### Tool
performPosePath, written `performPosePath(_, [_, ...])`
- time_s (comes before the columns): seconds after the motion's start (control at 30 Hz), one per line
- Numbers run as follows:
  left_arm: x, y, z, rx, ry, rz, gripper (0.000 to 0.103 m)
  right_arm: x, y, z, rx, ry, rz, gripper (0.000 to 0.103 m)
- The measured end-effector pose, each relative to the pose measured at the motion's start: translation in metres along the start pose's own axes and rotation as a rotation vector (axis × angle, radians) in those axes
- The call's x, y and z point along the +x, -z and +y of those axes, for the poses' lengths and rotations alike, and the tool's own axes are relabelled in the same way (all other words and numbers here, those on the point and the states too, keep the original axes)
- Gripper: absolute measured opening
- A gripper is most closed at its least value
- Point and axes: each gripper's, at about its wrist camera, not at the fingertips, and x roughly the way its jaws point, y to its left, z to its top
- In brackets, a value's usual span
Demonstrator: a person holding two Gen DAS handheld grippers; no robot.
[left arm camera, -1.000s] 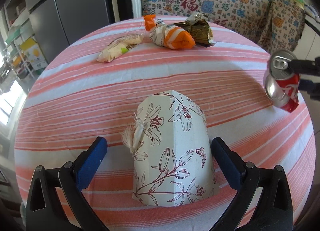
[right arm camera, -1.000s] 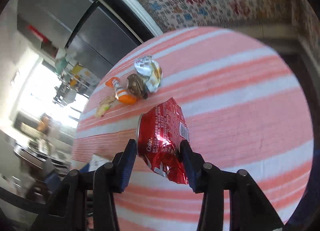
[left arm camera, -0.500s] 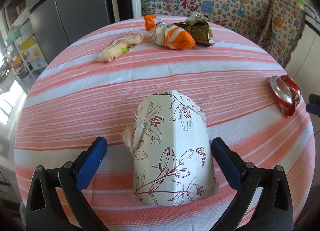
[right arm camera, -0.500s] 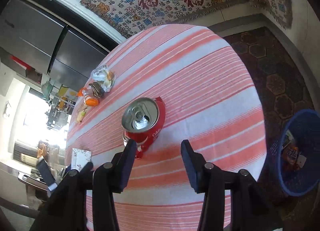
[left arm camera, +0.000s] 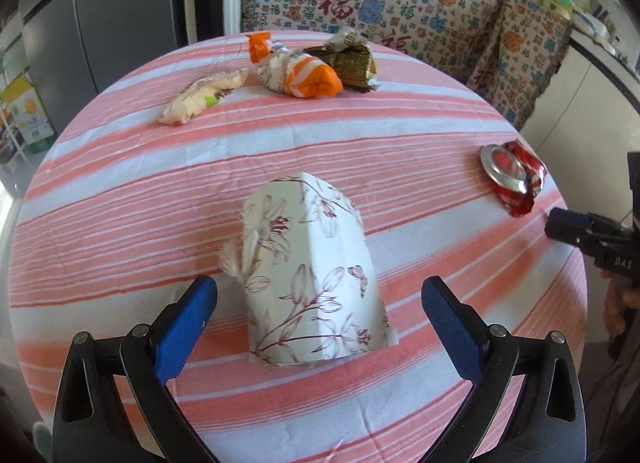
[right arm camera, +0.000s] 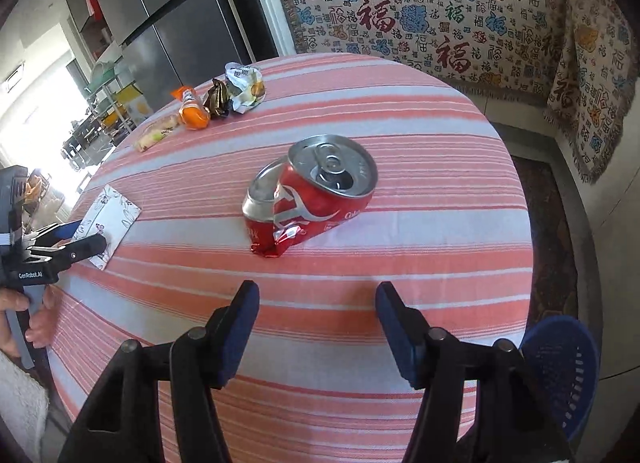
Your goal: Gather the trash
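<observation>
Crushed can (right arm camera: 310, 193) lies on its side on the striped table (right arm camera: 420, 183), just ahead of the right tongs (right arm camera: 316, 327), whose jaws have just been opening and now stand spread, nothing between them. Beyond the can, at the table's far edge, wrappers (right arm camera: 218, 103) lie clustered. Left of the can, the left tongs (left arm camera: 318, 315) stand spread around a floral box (left arm camera: 310, 283), pads clear of it.
</observation>
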Motion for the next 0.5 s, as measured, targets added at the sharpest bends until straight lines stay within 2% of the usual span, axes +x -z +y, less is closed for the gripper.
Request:
performPosePath(0.13, [0.005, 0.001, -0.015, 0.064, -0.034, 0.005, 0.096, -0.001, -0.011, -0.006, 0.054, -0.020, -0.009, 0.063])
performPosePath(0.27, [0.002, 0.001, -0.010, 0.046, -0.036, 0.002, 0.096, 0.016, -0.022, 0.007, 0.069, -0.073, 0.022, 0.063])
performPosePath(0.33, [0.002, 0.000, -0.004, 0.026, -0.037, 0.004, 0.096, 0.022, -0.026, 0.023, 0.040, -0.109, 0.014, 0.063])
performPosePath(0.43, [0.002, 0.000, 0.002, 0.008, -0.047, 0.004, 0.095, 0.029, -0.029, 0.054, -0.026, -0.208, -0.008, 0.063])
performPosePath(0.5, [0.001, 0.000, 0.005, -0.001, -0.044, 0.002, 0.095, 0.030, -0.029, 0.071, -0.086, -0.226, -0.014, 0.063])
